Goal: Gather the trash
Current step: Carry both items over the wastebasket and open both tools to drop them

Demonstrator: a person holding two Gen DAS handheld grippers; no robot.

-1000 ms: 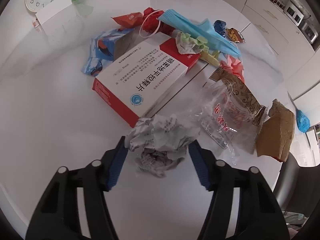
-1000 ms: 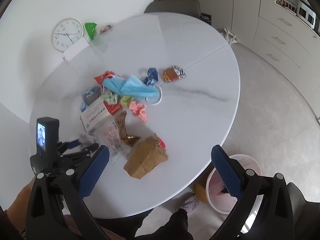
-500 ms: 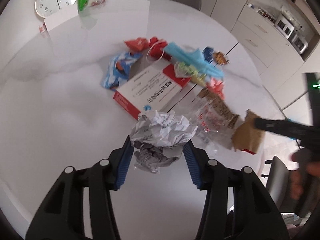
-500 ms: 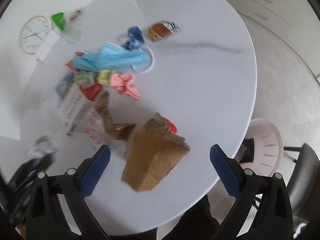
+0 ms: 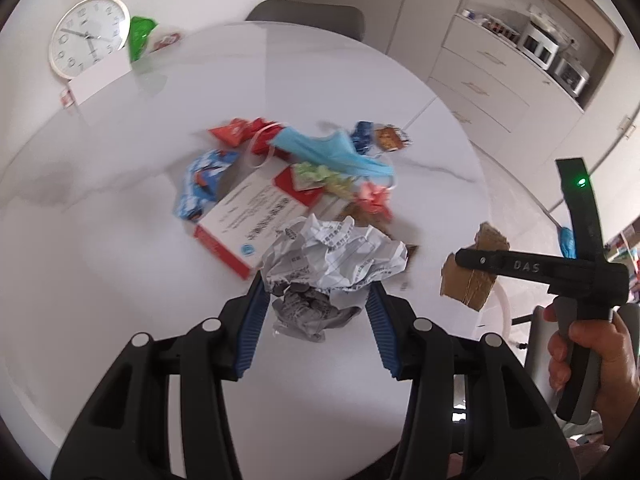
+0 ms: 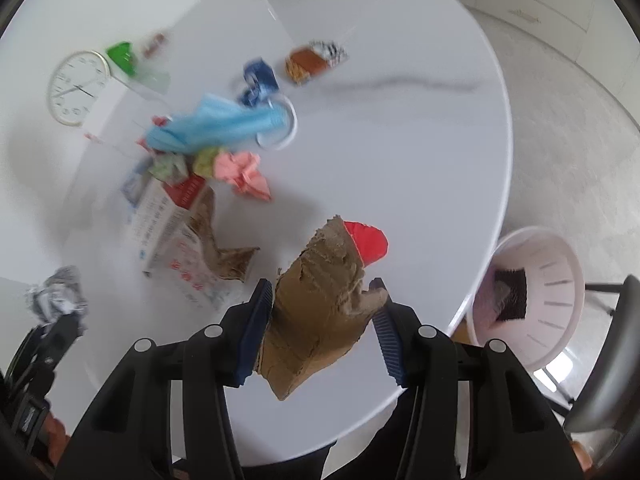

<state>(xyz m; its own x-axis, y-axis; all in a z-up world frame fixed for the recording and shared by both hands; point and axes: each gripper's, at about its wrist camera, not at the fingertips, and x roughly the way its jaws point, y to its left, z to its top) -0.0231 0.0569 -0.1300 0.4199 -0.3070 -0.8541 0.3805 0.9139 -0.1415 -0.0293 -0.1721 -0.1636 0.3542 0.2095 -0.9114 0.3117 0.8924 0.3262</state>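
Observation:
My left gripper (image 5: 316, 284) is shut on a crumpled printed paper ball (image 5: 336, 256) and holds it above the white round table (image 5: 120, 280). In the right wrist view my right gripper (image 6: 322, 284) points down at the table's near edge. Its jaws are closing on a torn brown cardboard piece (image 6: 320, 312), and both blue pads touch its sides. A red scrap (image 6: 368, 240) lies just behind the cardboard. The same cardboard (image 5: 468, 284) shows in the left wrist view under the right gripper's black fingers (image 5: 480, 258), with a hand on the handle.
More litter lies mid-table: a blue face mask (image 6: 216, 124), pink paper (image 6: 244, 172), a red-and-white medicine box (image 5: 248, 224), a blue wrapper (image 5: 204, 180) and a clear bag (image 6: 192, 268). A white slotted bin (image 6: 532, 292) stands on the floor at the right. A clock (image 5: 86, 36) leans at the back.
The left gripper rose from the table with the paper ball in its grip. The right gripper came down over the brown cardboard and its wide jaws narrowed onto it.

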